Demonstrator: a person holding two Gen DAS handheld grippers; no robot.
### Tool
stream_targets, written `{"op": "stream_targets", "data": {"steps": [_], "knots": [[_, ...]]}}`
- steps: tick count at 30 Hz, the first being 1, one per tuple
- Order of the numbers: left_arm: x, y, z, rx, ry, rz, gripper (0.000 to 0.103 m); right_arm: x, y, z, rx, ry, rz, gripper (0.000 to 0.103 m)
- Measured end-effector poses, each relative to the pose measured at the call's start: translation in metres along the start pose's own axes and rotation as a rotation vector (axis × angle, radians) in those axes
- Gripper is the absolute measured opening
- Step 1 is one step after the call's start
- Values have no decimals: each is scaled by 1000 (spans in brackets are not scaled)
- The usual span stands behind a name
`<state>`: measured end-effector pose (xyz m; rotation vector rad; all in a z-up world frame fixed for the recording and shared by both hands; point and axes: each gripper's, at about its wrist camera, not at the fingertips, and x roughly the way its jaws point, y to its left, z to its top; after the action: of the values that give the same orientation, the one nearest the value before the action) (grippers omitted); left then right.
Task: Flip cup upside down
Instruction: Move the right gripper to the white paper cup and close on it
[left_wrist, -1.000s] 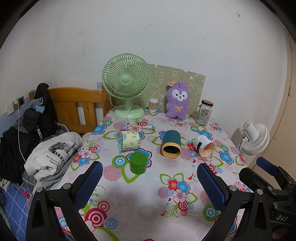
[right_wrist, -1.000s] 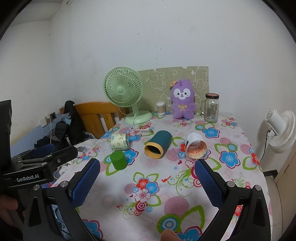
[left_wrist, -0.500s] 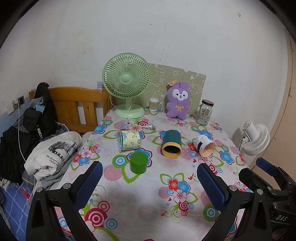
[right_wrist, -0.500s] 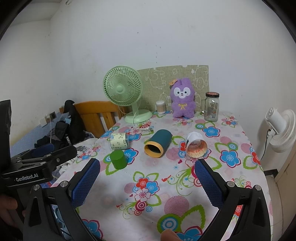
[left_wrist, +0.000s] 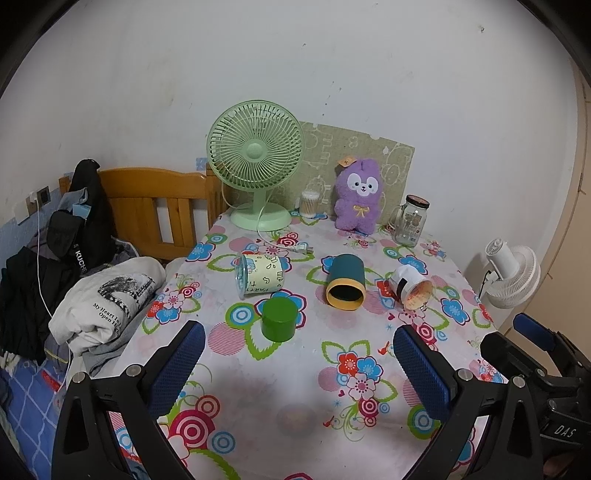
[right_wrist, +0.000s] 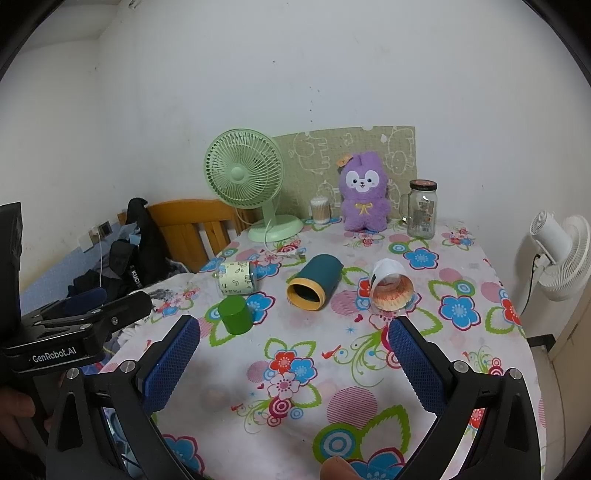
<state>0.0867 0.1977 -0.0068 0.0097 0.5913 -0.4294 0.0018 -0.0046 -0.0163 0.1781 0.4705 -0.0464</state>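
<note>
Both tongs hang above the near end of the table (left_wrist: 369, 373), which is covered in a white cloth printed with bright flowers, and neither touches anything. The left tongs (left_wrist: 295, 365) are spread wide with nothing between their blue textured pads (left_wrist: 177, 365), and the right tongs (right_wrist: 293, 362) are likewise wide apart and bare, their blue pads (right_wrist: 417, 365) framing the cloth. Four cups sit across the middle of the table. The small solid green plastic cup (left_wrist: 279, 319) stands closest to the tongs, already mouth down on its rim. Just behind it, a pale green cup with cartoon printing and a clear rim (left_wrist: 260, 275) lies on its side, mouth pointing left. To its right, the dark teal cup with a yellow rim (left_wrist: 345, 286) lies on its side with its mouth facing the cameras. Further right, a white paper cup with an orange patterned inside (left_wrist: 410, 286) also lies on its side, mouth toward the near right. Along the far edge stand a mint green desk fan (left_wrist: 256, 162), a small jar of cotton swabs (left_wrist: 309, 203), a purple plush toy (left_wrist: 358, 195) and a clear glass jar with a dark lid (left_wrist: 412, 221). A white standing fan (left_wrist: 511, 271) sits off the table to the right, and folded clothes (left_wrist: 103, 299) lie to the left beside a wooden headboard (left_wrist: 155, 199).
</note>
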Motion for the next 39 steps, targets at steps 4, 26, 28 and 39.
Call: {"op": "stream_targets", "data": {"steps": [4, 26, 28, 39], "knots": [[0, 2, -2, -1, 2, 1, 103, 1, 0, -1, 1, 2, -1, 103], [40, -6, 0, 23, 76, -10, 103, 41, -35, 14, 52, 123, -68, 103], [48, -9, 3, 32, 86, -11, 103, 51, -44, 20, 56, 141, -74, 103], [112, -39, 33, 120, 156, -28, 103, 141, -105, 65, 87, 312, -98, 103]]}}
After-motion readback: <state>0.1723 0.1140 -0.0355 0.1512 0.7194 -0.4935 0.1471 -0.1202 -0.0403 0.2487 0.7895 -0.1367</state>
